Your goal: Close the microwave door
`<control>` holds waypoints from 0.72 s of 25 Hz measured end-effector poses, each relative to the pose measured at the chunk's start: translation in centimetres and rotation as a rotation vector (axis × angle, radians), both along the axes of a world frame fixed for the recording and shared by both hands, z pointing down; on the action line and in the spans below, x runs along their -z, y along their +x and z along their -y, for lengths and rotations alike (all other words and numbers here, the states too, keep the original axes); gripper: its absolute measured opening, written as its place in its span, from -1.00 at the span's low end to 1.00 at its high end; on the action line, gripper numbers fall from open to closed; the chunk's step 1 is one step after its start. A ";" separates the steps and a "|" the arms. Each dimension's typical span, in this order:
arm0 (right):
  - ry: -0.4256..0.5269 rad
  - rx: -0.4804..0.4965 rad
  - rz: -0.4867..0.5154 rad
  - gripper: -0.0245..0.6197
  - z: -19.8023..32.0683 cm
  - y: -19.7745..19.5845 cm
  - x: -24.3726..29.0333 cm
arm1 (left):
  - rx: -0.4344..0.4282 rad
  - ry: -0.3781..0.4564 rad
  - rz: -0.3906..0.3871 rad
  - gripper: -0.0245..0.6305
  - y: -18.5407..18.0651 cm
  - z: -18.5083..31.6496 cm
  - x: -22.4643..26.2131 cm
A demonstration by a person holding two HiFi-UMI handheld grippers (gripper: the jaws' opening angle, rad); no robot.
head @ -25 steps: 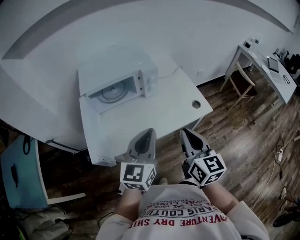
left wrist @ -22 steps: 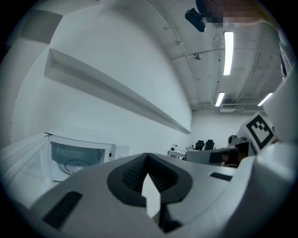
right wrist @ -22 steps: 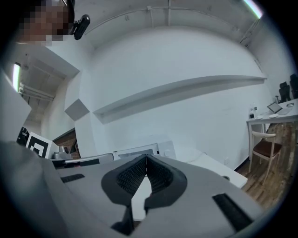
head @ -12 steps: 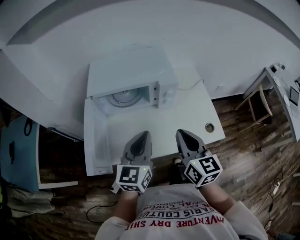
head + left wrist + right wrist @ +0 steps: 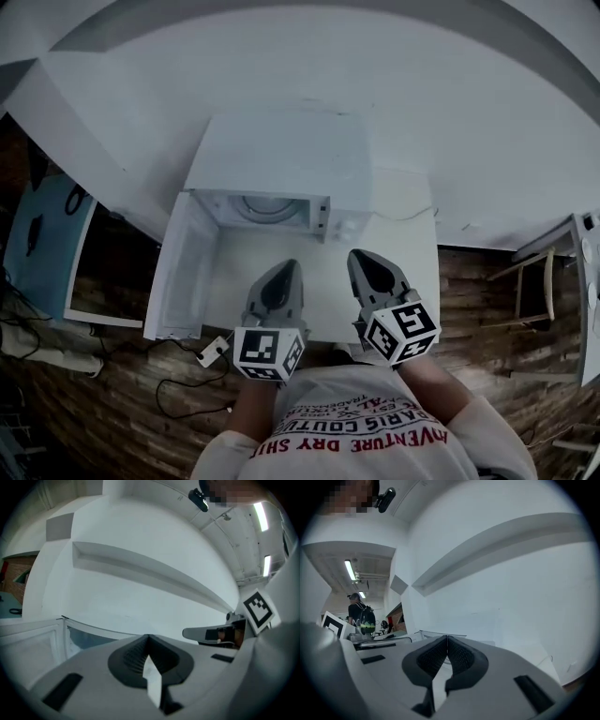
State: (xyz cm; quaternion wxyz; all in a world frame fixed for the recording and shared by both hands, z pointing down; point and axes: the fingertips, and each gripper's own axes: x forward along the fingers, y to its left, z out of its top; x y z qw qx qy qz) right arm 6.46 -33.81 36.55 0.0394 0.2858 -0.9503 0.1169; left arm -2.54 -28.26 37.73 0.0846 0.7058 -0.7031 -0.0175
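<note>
the microwave [image 5: 281,159] sits at the back of the white table [image 5: 405,246], against the wall. its door [image 5: 178,267] is open and swung out to the left, reaching toward the table's near edge. the glass turntable [image 5: 265,208] shows inside the cavity. compared with a second ago, the oven has moved from the upper left of the head view to nearly centre. it looks larger and squarer to the camera, and the desk at the far right has slipped out of sight.

the left gripper [image 5: 281,275] and right gripper [image 5: 367,263] keep their places side by side over the near edge of the table. they point at the oven front, well apart from the door. each gripper's own view shows its jaws pressed together with nothing between them. a white power strip [image 5: 214,350] lies on the wood floor below the door.
</note>
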 end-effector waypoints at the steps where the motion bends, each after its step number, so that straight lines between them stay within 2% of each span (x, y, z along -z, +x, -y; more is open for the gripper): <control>1: 0.002 0.020 -0.009 -0.89 0.7 -0.1 -0.2 | 0.025 -0.002 0.000 -0.93 0.1 0.4 -0.1; 9: 0.049 0.102 -0.135 -0.89 6.0 -2.6 -1.7 | 0.239 -0.071 -0.030 -0.93 -0.7 0.0 -2.2; 13: 0.095 0.092 -0.180 -0.89 8.0 -3.9 -2.1 | 0.326 -0.089 -0.020 -0.93 -1.9 -1.4 -2.7; 18: 0.061 0.039 -0.168 -0.89 10.2 -4.7 -3.2 | 0.415 -0.117 0.021 -0.93 -4.1 -4.2 -3.1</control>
